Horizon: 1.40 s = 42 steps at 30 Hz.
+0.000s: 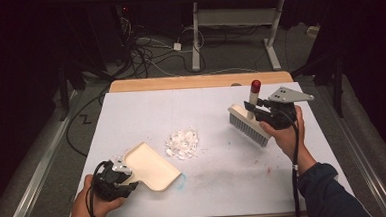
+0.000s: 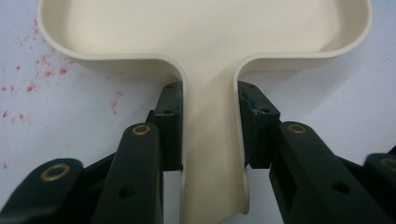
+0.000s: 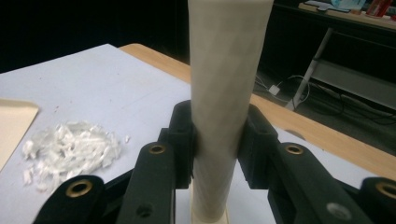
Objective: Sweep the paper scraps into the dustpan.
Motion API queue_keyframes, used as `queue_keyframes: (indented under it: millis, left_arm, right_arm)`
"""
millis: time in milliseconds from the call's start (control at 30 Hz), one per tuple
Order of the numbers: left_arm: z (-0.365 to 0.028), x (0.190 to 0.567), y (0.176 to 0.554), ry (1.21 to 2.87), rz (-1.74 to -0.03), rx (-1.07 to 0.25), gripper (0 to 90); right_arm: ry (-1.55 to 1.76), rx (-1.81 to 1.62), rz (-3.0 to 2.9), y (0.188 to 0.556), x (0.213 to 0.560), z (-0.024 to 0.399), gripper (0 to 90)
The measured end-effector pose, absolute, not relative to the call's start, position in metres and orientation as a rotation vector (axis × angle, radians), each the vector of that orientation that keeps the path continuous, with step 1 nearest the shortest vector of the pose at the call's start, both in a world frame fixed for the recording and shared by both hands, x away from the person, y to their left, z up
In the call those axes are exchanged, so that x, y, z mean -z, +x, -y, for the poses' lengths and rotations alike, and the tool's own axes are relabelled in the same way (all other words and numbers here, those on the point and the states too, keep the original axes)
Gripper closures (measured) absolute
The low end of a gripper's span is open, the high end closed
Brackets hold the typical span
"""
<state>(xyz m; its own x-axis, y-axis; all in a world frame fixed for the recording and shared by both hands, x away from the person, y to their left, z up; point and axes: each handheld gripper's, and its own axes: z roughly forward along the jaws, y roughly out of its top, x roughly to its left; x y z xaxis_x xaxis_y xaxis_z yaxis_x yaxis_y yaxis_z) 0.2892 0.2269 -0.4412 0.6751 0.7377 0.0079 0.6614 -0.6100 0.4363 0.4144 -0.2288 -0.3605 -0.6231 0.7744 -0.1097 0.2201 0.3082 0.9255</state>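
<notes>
A cream dustpan (image 1: 151, 165) lies on the white table at the front left; my left gripper (image 1: 126, 180) is shut on its handle (image 2: 210, 154), pads pressing both sides. A cream brush (image 1: 249, 126) with grey bristles and a red-tipped handle hangs tilted above the table at the right. My right gripper (image 1: 261, 111) is shut on that upright handle (image 3: 224, 107). A heap of white scraps (image 1: 183, 142) sits mid-table between dustpan and brush, also seen as white scraps (image 3: 70, 149) at the left of the right gripper view.
The white board (image 1: 131, 111) covers a wooden table whose far edge (image 1: 199, 81) shows behind. Red specks (image 2: 42, 74) and a faint blue mark (image 1: 183, 179) stain the surface. Cables and a desk frame (image 1: 237, 36) stand on the floor beyond.
</notes>
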Motion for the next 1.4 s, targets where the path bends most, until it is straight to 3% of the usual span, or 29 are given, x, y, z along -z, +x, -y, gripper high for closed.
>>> queue_keyframes:
  millis: [867,1400]
  left_arm:
    - [-0.222,0.445,0.293,2.518,-1.068,-0.251,63.7]
    - [-0.218,0.447,0.293,2.532,-1.047,-0.271,63.6]
  right_arm:
    - [0.829,-1.32,-2.058,0.466,0.378,0.107,70.5]
    - [0.674,-1.386,-2.151,0.443,0.394,0.077,69.4]
